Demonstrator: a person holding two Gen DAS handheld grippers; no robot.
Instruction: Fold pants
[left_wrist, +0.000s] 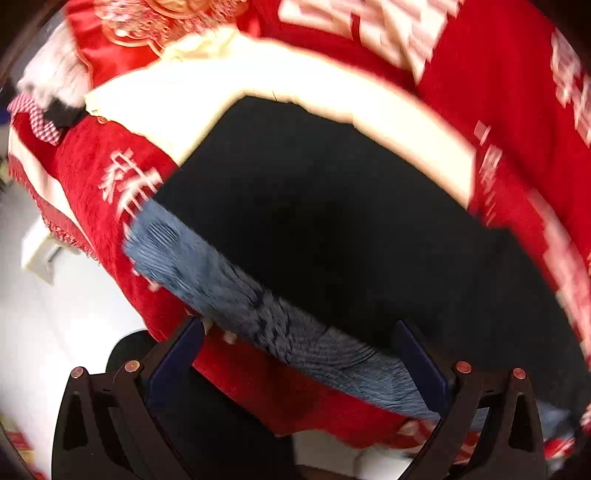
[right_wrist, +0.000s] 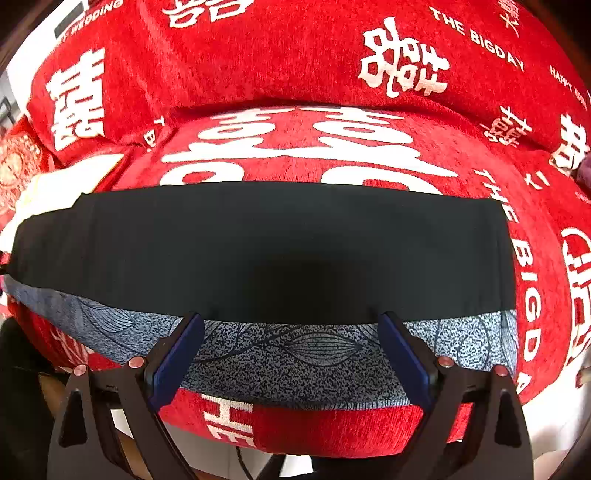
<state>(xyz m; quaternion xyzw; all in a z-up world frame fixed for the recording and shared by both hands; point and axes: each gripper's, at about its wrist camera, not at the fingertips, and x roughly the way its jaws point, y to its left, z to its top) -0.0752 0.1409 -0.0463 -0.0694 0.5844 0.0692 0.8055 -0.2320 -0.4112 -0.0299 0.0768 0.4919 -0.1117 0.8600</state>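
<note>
Beside the pants (right_wrist: 258, 251), a cream cloth (left_wrist: 207, 96) overlaps the red cover (right_wrist: 295, 74).

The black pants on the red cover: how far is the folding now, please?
Done, it seems: the black pants lie as one flat, neat rectangle on the blue patterned cloth, over the red cover. In hand: nothing; the right tool and the left tool are both open above it. Left: perhaps one more fold; I cannot tell.
</note>
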